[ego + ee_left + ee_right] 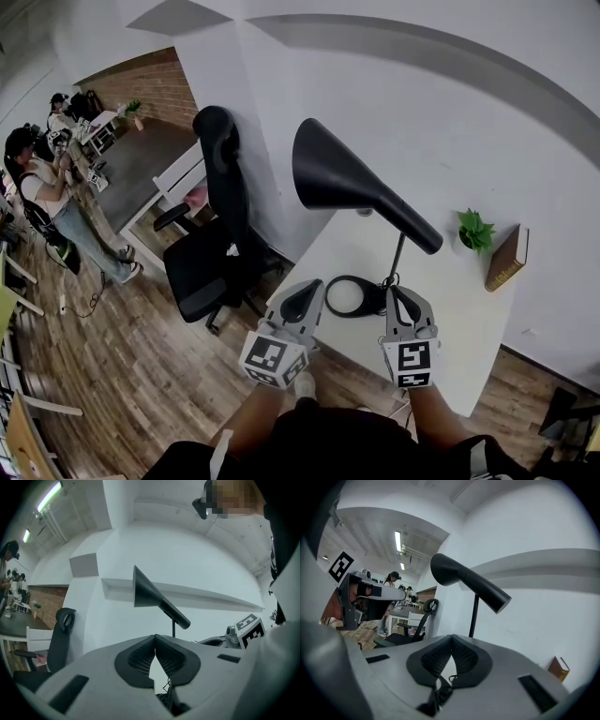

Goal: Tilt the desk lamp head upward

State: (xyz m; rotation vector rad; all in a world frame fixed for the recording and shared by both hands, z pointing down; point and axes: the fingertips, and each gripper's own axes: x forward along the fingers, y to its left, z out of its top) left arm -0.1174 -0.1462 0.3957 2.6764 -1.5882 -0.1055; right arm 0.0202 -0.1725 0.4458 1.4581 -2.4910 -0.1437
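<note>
1. The lamp head (347, 178) stands above and ahead of both grippers. It is carried on a thin stem (397, 255) that rises from a ring base (349, 296) on the desk (469, 328).
2. Its long axis is seen slanting. The wide mouth lies up and ahead of the left gripper (305, 292). The narrow tail drops past the stem, ahead of the right gripper (405, 298).
3. The right gripper is judged nearer to the stem and tail. The left gripper is placed under the wide end, just beside the ring base.
4. Both pairs of jaws are pressed together, and nothing is pinched between them.
5. No brand or label can be read on the lamp. Only square markers are shown on the gripper cubes. Beyond the right gripper, a book (507, 258) and a plant (475, 230) are seen, and no writing on them is legible.
</note>
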